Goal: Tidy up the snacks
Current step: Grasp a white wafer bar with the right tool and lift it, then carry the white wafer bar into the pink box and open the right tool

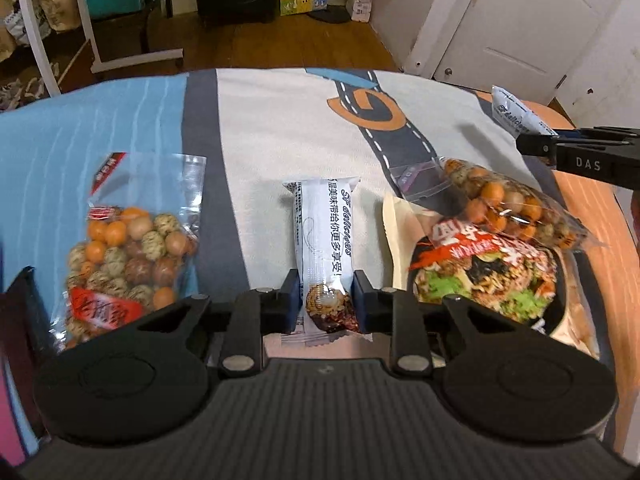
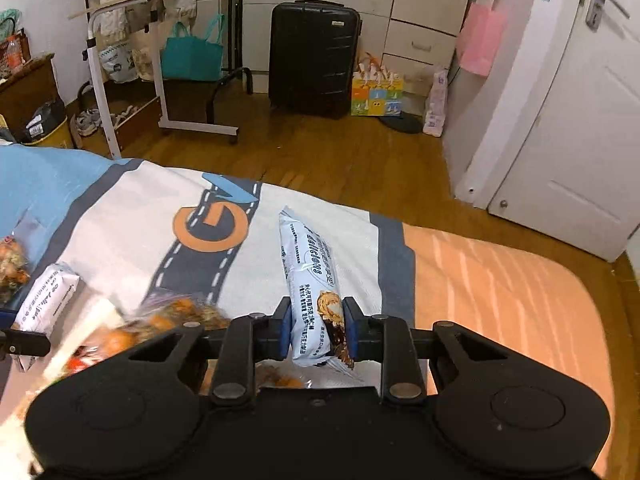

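While a wrapped bar (image 1: 326,256) is clamped in each gripper's jaws, nut bags (image 1: 128,248) beside them remain unsorted.

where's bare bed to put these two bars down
Free: the white middle strip beyond the left claw, between the left nut bag and the road print; also the orange stretch right of the right claw. Crowded: the noodle pack pile.

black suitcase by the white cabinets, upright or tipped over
Upright: the black hard-shell suitcase stands on its narrow end on the wooden floor, handle on top.
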`<state>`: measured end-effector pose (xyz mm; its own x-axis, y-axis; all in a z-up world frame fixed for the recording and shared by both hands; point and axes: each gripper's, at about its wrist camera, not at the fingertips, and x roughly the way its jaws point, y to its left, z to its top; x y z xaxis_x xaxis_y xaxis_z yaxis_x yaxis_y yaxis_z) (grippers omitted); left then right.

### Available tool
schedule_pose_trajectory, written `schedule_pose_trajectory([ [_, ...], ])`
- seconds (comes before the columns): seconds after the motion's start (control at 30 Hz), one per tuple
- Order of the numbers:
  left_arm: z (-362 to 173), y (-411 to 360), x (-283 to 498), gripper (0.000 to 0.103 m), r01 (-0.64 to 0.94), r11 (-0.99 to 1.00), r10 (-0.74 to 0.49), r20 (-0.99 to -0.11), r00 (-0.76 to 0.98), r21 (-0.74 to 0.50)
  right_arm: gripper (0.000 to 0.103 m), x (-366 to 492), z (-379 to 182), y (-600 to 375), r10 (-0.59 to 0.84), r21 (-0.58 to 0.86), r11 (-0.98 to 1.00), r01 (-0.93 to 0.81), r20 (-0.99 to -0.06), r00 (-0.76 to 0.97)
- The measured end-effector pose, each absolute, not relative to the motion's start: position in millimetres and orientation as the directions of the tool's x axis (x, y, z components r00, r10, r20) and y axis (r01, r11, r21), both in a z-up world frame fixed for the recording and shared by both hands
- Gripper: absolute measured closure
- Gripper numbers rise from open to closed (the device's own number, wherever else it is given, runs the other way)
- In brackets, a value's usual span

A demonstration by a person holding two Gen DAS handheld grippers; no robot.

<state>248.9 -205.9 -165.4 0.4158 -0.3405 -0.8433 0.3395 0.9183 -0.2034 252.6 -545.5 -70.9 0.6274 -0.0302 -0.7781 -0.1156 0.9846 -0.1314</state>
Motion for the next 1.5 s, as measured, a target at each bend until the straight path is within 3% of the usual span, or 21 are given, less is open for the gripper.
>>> schedule_pose_trajectory([
  [0.3,-138,-189,218,0.078,0.368,0.916,-0.302,-0.879,0.368,-0.161,0.073,193,-43,-492,-0.028,-0.104,0.991,-0.081,-0.767,0.641],
  [0.63,-103,-162,177,0.078,0.401,0.909,-0.275,-0.887,0.37,-0.114,0.073,151,-18,-434,0.109,-0.018,0.973,-0.232,-0.845,0.524],
  [1.07,-45,-95,110,0.078,0.45,0.89,-0.277,-0.869,0.411,-0.071,0.073,86,23,-356,0.233,-0.003,0.909,-0.416,-0.826,0.513],
  [1.5,-8,50,93,0.078,0.271,0.96,-0.204,-0.849,0.488,-0.075,0.073,71,54,-265,0.397,0.043,0.794,-0.607,-0.792,0.464],
])
